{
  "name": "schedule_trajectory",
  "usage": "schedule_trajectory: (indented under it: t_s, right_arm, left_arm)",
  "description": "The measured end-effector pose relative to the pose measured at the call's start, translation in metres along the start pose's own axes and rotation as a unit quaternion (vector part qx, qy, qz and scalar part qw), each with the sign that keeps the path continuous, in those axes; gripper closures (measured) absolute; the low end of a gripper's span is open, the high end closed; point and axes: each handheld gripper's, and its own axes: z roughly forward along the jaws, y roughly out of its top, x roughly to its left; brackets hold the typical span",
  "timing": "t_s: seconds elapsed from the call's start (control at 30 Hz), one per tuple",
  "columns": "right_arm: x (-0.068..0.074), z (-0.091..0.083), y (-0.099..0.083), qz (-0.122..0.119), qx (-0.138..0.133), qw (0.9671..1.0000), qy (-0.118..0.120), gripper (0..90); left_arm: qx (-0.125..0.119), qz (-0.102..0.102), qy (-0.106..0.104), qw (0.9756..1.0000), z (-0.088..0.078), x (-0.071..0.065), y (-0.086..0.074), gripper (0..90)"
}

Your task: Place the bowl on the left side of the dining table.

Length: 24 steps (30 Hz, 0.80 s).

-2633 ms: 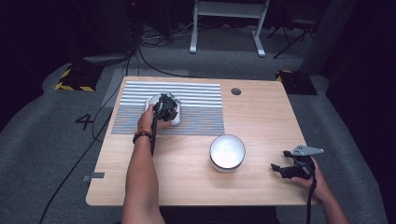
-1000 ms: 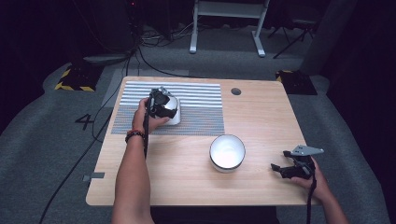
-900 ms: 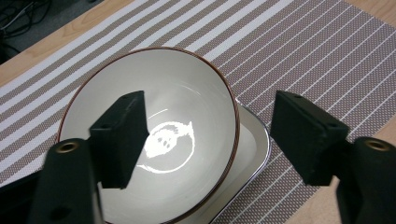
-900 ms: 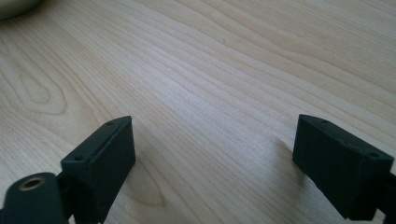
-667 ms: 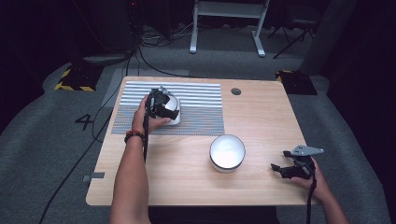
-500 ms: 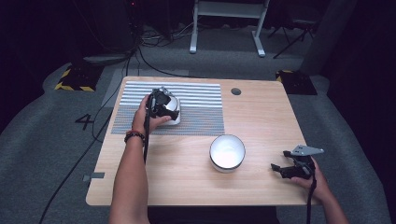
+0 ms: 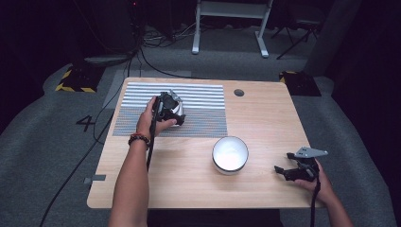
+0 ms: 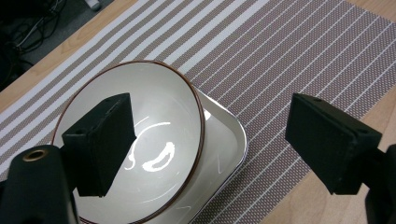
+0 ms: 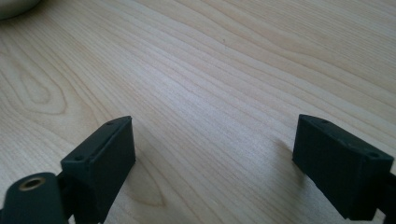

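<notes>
Brown-rimmed bowl (image 8: 135, 144) resting in a white square dish (image 8: 224, 140) on the striped mat (image 8: 289, 60). Left hand-held gripper (image 8: 210, 135), jaws just opened wide, straddles the rim without pressing: bowl released, placement apparently complete. Right hand-held gripper (image 9: 212, 154) idle on the surface (image 9: 224, 70), open, empty.

Left gripper (image 7: 176, 112) over white dish (image 7: 178, 117) on striped mat (image 7: 203, 113) (far-left); white bowl (image 7: 230, 154) mid-table.

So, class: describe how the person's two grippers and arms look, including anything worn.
Both grippers are black with two blocky black jaws. The right gripper carries a grey three-cornered plate on top; a black cable trails from the left gripper along the forearm. The arms are sleeveless, and the left wrist wears a dark beaded bracelet.
</notes>
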Motion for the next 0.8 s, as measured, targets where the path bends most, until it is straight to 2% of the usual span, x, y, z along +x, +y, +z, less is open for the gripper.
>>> schedule_trajectory:
  t_s: [0.03,0.23,0.33,0.37,0.4,0.43,0.5,0.57,0.63,0.7,0.73,0.8]
  right_arm:
    - [0.0,0.0,0.0,0.0,0.0,1.0,0.0,13.1]
    - [0.0,0.0,0.0,0.0,0.0,1.0,0.0,13.1]
    - [0.0,0.0,0.0,0.0,0.0,1.0,0.0,13.1]
    - [0.0,0.0,0.0,0.0,0.0,1.0,0.0,13.1]
    - [0.0,0.0,0.0,0.0,0.0,1.0,0.0,13.1]
    - [0.0,0.0,0.0,0.0,0.0,1.0,0.0,13.1]
    - [0.0,0.0,0.0,0.0,0.0,1.0,0.0,13.1]
    - [0.0,0.0,0.0,0.0,0.0,1.0,0.0,13.1]
    - [0.0,0.0,0.0,0.0,0.0,1.0,0.0,13.1]
    - [0.0,0.0,0.0,0.0,0.0,1.0,0.0,13.1]
    - [0.0,0.0,0.0,0.0,0.0,1.0,0.0,13.1]
    - [0.0,0.0,0.0,0.0,0.0,1.0,0.0,13.1]
  left_arm:
    - [-0.007,-0.003,0.005,1.0,0.001,-0.002,0.0,16.0]
    - [-0.004,0.008,-0.001,1.0,-0.002,-0.007,0.001,16.0]
    - [-0.007,0.02,0.004,0.9998,-0.003,-0.011,0.001,16.0]
    - [-0.013,0.013,0.004,0.9998,-0.003,-0.014,0.001,16.0]
    - [-0.012,0.015,0.003,0.9998,-0.003,-0.015,0.001,16.0]
    - [-0.018,0.013,-0.005,0.9997,-0.003,-0.017,0.002,16.0]
    - [-0.019,0.023,-0.001,0.9996,-0.006,-0.019,0.002,16.0]
    - [-0.018,0.026,-0.01,0.9995,-0.008,-0.022,0.003,16.0]
    - [-0.018,0.033,-0.007,0.9993,-0.01,-0.023,0.004,16.0]
    - [-0.023,0.031,-0.009,0.9992,-0.011,-0.026,0.004,16.0]
    - [-0.018,0.036,-0.007,0.9992,-0.013,-0.026,0.005,16.0]
    - [-0.022,0.04,-0.006,0.9989,-0.013,-0.028,0.004,16.0]
